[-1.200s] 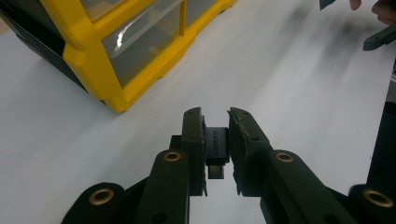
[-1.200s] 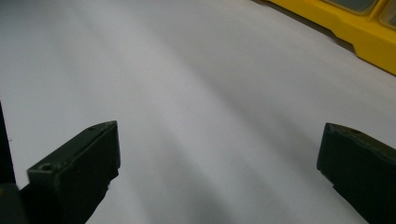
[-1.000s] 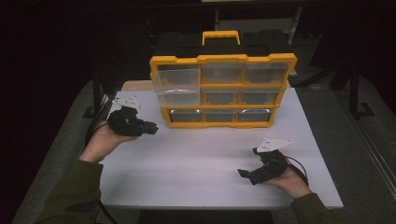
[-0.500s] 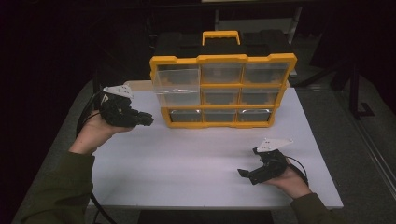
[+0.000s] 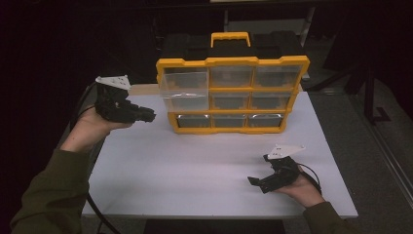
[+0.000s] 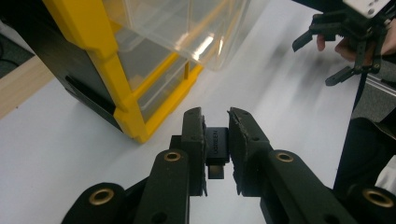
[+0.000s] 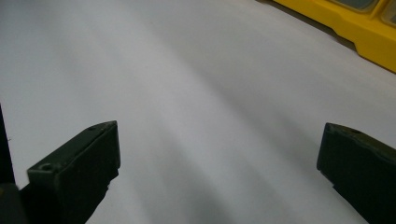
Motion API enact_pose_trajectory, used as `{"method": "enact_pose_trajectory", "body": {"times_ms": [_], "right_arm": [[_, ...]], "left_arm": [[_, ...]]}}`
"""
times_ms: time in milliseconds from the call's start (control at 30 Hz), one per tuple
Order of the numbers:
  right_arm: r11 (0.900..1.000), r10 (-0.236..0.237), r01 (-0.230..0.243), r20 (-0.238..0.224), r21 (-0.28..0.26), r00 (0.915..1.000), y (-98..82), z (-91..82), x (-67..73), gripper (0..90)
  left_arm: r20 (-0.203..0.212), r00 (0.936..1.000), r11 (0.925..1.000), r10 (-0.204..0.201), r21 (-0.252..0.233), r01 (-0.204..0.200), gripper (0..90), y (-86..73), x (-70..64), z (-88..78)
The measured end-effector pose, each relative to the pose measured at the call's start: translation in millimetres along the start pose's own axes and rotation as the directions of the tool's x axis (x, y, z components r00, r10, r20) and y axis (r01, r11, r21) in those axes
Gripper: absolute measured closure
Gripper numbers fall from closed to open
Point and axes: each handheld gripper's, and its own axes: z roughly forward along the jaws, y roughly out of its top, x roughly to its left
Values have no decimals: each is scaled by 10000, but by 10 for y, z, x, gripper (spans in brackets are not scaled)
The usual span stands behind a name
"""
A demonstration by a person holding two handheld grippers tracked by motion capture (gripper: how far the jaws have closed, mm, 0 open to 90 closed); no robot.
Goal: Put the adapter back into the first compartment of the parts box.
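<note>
I note my left gripper (image 6: pixel 216 122) clamped on a small black adapter (image 6: pixel 217 148) (beside the yellow organizer (image 5: pixel 233 95)); right gripper (image 7: pixel 219 154) spread wide, empty.

Standing in a dark room, white table (image 5: pixel 195 165) catching the light, wooden strip (image 5: pixel 143 89) lying along its far left edge, grey floor (image 5: pixel 370 141) showing to the right, dark metal stand legs (image 5: pixel 372 97) rising beside it, shadowy furniture sitting behind.
</note>
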Motion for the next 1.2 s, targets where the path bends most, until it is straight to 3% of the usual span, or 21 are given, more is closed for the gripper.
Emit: {"method": "enact_pose_trajectory", "body": {"times_ms": [300,867,1200], "right_arm": [[10000,-5,5,-33,12,10000,-2,2,6,0],[10000,60,-60,-31,-41,10000,3,-6,0,0],[10000,72,-72,-41,-61,10000,3,-10,0,0]], "left_arm": [[-26,10000,9999,74,-138,-74,763,192,21,-179],[-5,9987,9982,513,-299,-513,763,708,32,-485],[122,9975,9967,698,-427,-692,763,939,27,-465]]}}
